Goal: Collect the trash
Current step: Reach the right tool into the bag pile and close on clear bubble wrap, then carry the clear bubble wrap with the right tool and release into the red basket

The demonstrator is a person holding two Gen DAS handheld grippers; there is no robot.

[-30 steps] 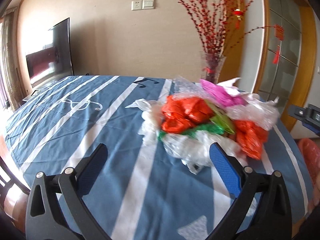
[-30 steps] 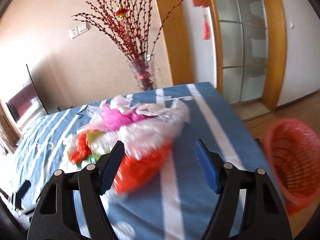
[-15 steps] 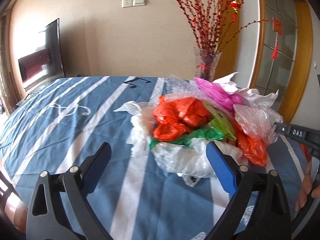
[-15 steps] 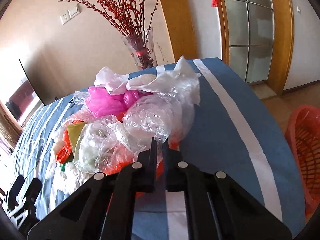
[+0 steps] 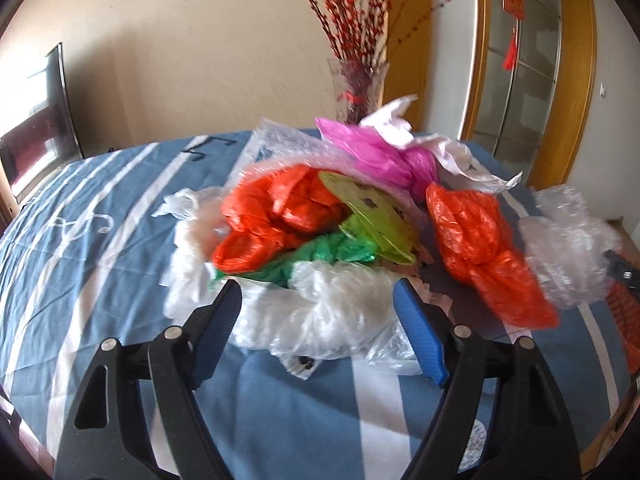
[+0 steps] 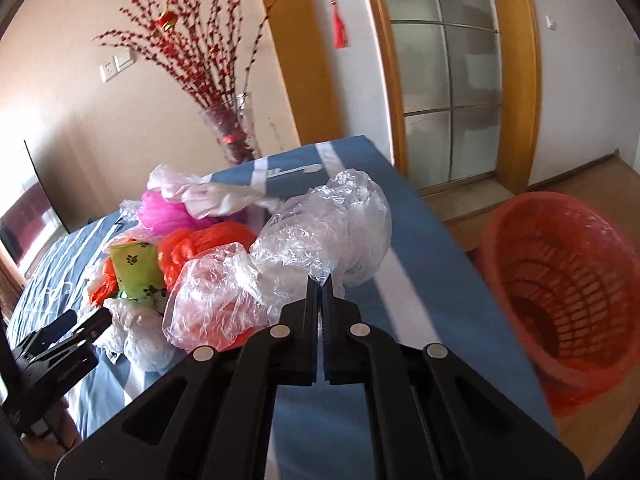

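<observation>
1. Currently, my right gripper [image 6: 319,280] is clamped tight on a fold of the clear bag [image 6: 320,232], which sits at the near edge of the trash pile [image 5: 320,240] on the blue cloth [image 5: 100,208].
2. My left gripper [image 5: 316,312] is fairly wide with its jaws closing; the white bag [image 5: 320,312] lies between the fingers, and the pads do not yet press it.
3. Step in hand, as I judge it: first pickups, one bag per gripper.
4. Next move: carry the clear bag right and down to the red basket [image 6: 568,300], which stands on the floor beside the table, then release over its mouth.
5. Edges: the table's right edge lies between pile and basket; the path across looks free.
6. Hazard: the film may drag the orange bag [image 6: 204,248] touching it. The vase [image 6: 232,132] behind the pile stands well apart.
</observation>
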